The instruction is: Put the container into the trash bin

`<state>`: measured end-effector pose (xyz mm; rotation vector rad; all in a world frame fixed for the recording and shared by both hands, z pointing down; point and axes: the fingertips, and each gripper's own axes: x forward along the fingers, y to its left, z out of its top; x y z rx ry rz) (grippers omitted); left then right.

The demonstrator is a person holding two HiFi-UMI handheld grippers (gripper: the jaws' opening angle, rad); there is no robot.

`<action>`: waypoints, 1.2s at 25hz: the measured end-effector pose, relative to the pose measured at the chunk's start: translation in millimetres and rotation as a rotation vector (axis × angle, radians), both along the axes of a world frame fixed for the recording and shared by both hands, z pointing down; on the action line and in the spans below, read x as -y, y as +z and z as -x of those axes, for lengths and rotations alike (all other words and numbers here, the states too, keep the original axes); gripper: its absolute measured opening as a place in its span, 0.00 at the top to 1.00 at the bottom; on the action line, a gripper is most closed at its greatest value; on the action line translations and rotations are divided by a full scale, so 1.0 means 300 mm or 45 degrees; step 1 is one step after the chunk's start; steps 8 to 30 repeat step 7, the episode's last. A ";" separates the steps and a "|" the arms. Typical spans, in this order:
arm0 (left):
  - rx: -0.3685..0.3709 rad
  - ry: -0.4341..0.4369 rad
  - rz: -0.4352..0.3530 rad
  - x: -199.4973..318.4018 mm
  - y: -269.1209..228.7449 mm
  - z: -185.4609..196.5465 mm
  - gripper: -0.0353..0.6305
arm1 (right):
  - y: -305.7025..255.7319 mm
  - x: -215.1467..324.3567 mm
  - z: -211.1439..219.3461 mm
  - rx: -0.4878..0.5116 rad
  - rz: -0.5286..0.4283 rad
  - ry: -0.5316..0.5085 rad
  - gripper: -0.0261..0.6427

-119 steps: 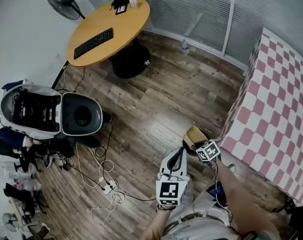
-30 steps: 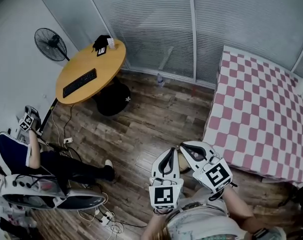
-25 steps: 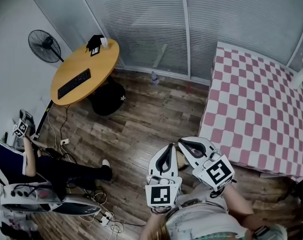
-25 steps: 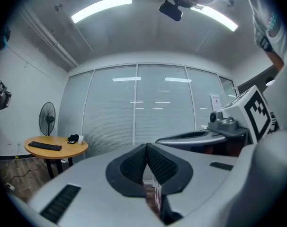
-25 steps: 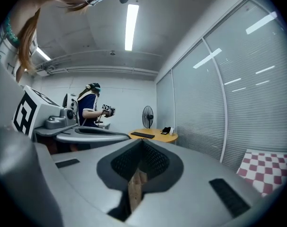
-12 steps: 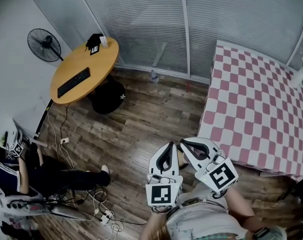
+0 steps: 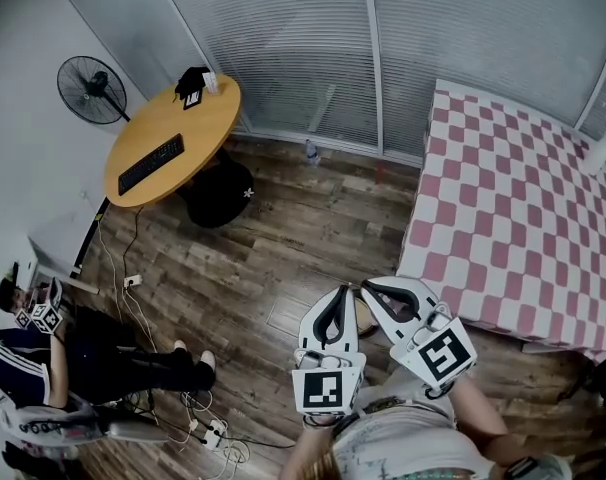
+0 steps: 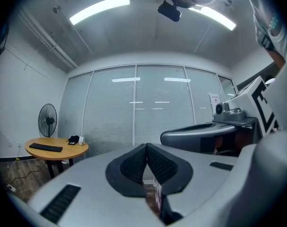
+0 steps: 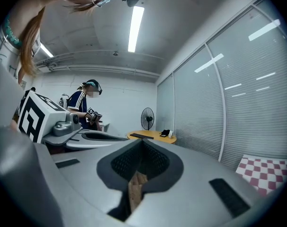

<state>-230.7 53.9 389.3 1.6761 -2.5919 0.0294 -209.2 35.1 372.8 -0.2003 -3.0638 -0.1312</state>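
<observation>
Both grippers are held level and side by side at the bottom of the head view. My left gripper (image 7: 336, 291) is shut with nothing in it; in its own view the ribbed pads (image 8: 134, 163) of the left gripper (image 8: 146, 146) meet. My right gripper (image 7: 365, 288) is shut too, and the right gripper (image 9: 142, 142) holds nothing between its closed pads. A tan sliver (image 7: 362, 317) shows in the gap between the two grippers; too little is visible to tell what it is. No container is in view.
A round wooden table (image 7: 173, 133) with a keyboard stands at the back left, a fan (image 7: 91, 90) beside it. A pink checkered surface (image 7: 523, 188) fills the right. A seated person (image 7: 43, 363) and floor cables (image 7: 198, 423) are at lower left.
Both grippers stay put and shut. The person at the lower left has shifted down and left. Several seconds ago a tan bin stood beside my right gripper.
</observation>
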 end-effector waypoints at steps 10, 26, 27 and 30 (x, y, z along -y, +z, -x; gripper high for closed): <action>-0.002 0.024 0.004 0.021 -0.013 0.001 0.93 | -0.008 0.013 0.006 0.001 -0.012 0.019 0.97; -0.002 0.024 0.004 0.021 -0.013 0.001 0.93 | -0.008 0.013 0.006 0.001 -0.012 0.019 0.97; -0.002 0.024 0.004 0.021 -0.013 0.001 0.93 | -0.008 0.013 0.006 0.001 -0.012 0.019 0.97; -0.002 0.024 0.004 0.021 -0.013 0.001 0.93 | -0.008 0.013 0.006 0.001 -0.012 0.019 0.97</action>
